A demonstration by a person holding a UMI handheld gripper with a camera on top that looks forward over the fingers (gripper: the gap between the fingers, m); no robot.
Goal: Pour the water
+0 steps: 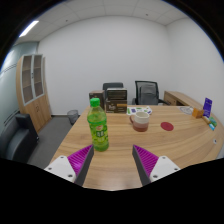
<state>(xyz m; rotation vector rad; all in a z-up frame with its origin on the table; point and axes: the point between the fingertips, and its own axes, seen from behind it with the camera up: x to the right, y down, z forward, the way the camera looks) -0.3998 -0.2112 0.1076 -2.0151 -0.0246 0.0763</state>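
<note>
A green plastic bottle (97, 126) with a green cap and a printed label stands upright on the wooden table (150, 140), just ahead of my left finger. A small clear cup (141, 120) with a reddish base stands farther back, to the right of the bottle. My gripper (113, 161) is open above the table's near part, its purple pads (76, 161) spread wide with only bare wood between them. The bottle lies beyond the fingertips, slightly left of the gap.
A red round coaster (168, 127) lies right of the cup. A purple box (208, 107) and small items sit at the table's far right. Black office chairs (146, 93) stand behind the table, a brown box (116, 100) sits at its far edge, a wooden cabinet (33, 88) at the left wall.
</note>
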